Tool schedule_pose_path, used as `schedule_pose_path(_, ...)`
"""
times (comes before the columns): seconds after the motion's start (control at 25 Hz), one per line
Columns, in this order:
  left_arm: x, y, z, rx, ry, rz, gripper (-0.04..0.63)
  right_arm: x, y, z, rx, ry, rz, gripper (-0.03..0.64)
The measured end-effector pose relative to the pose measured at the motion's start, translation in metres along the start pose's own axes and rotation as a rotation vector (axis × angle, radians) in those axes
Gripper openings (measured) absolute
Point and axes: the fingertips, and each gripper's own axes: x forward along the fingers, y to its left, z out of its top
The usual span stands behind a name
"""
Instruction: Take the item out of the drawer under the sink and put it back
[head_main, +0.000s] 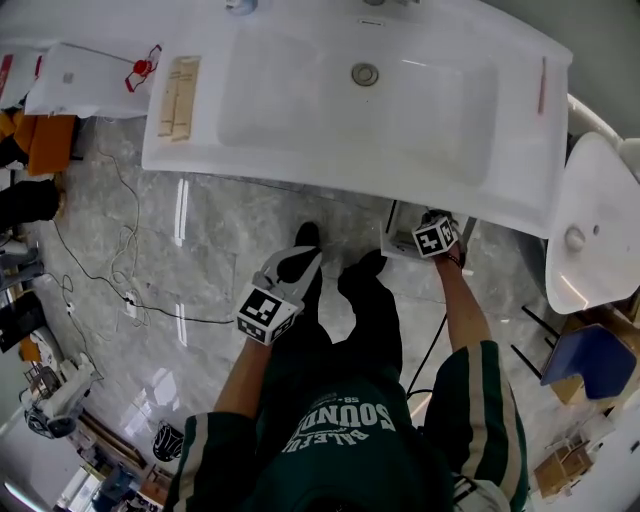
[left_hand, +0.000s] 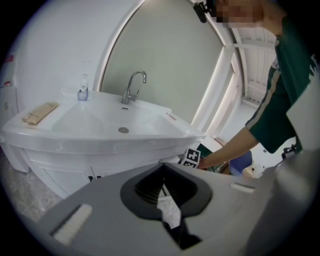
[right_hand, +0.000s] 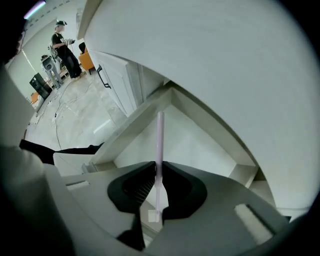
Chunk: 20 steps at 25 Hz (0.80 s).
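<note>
My right gripper reaches into the open white drawer under the sink. It is shut on a thin pale pink stick, which stands upright between the pads and widens to a flat end below them. In the head view only this gripper's marker cube shows at the sink's front edge, beside a white part of the drawer; the jaws and the stick are hidden. My left gripper hangs over the floor by the person's feet, away from the drawer. Its jaws meet with nothing held.
A tap and a small bottle stand at the sink's back. A wooden item lies on its left rim. A white fixture stands at the right, with a blue box below it. Cables trail over the marble floor.
</note>
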Motion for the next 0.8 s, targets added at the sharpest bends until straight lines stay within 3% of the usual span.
schedule_pose_path(0.24, -0.008, -0.005, 0.019, 0.022, -0.020, -0.038, 0.051, -0.031, 0.020, -0.005, -0.042, 0.027, 0.015, 0.049)
schedule_pose_path(0.44, -0.019, -0.006, 0.042, 0.045, -0.049, -0.059, 0.051, -0.064, 0.039, -0.004, -0.018, 0.004, 0.017, 0.049)
schedule_pose_path(0.8, -0.040, 0.000, 0.087, 0.112, -0.106, -0.100, 0.051, -0.156, 0.063, 0.039, 0.103, -0.197, -0.007, 0.049)
